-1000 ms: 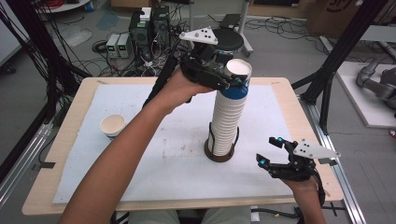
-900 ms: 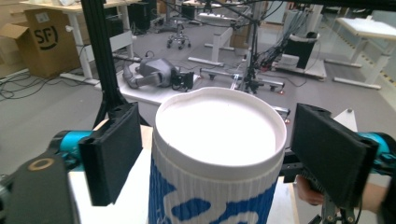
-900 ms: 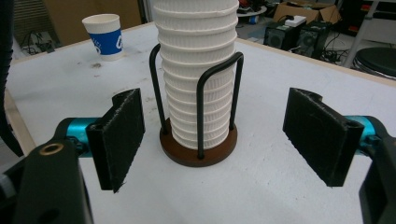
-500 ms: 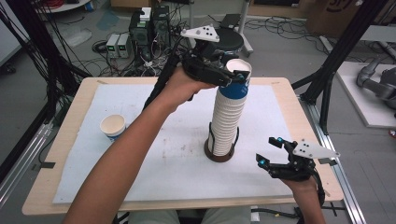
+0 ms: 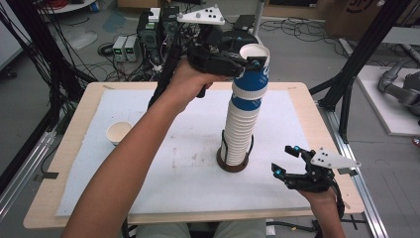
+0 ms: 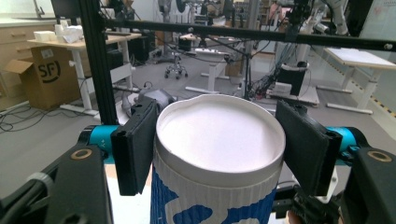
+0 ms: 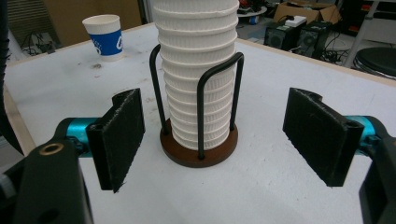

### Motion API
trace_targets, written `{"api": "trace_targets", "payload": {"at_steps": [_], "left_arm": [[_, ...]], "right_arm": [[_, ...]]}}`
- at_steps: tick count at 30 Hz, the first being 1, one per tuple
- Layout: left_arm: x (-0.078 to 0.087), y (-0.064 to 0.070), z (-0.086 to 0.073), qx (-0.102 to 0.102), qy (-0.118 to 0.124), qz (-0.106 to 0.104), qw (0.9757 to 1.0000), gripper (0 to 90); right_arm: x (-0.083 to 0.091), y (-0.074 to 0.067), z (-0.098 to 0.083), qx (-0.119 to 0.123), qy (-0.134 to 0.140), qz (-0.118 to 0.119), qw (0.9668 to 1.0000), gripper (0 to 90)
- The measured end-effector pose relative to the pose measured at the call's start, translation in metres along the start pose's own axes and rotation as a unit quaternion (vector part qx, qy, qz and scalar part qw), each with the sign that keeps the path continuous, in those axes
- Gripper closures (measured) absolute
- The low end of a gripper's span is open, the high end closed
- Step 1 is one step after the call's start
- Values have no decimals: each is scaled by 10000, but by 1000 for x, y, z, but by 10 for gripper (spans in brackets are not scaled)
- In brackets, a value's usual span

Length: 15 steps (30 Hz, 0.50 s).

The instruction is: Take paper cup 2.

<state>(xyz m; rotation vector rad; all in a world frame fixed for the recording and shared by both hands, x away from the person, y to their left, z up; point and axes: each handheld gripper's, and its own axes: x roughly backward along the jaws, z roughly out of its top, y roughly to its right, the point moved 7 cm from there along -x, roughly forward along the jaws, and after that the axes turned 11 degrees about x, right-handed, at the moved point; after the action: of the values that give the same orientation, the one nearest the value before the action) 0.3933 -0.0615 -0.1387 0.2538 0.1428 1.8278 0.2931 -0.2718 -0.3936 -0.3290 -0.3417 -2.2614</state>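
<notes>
Left tongs (image 5: 250,62): raised above the tabletop, jaws on either side of the top cup (image 5: 253,64); one pad touches its wall, the other sits just beside, so a firm grip cannot be told.
Top cup: blue and white, at the head of the cup stack (image 5: 240,129).
Cup stack: upright in a wire holder (image 7: 201,140) on a brown base, mid-tabletop.
Right tongs (image 5: 287,159): jaws wide, empty, low near the front right edge, facing the holder.
Lone cup (image 5: 119,132): upright on the white mat (image 5: 163,173), well left of the stack.
Surroundings: black frame posts, cables and boxes behind the tabletop.
</notes>
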Motion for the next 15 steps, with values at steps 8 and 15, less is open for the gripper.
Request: {"api": "trace_targets", "payload": {"at_steps": [8, 15], "left_arm": [[12, 6, 19, -26, 331, -53, 9994, 320], [32, 7, 31, -34, 572, 8, 9984, 320]], "right_arm": [[0, 0, 0, -5, 14, 8, 10000, 211], [-1, -1, 0, -2, 26, 18, 10000, 212]]}}
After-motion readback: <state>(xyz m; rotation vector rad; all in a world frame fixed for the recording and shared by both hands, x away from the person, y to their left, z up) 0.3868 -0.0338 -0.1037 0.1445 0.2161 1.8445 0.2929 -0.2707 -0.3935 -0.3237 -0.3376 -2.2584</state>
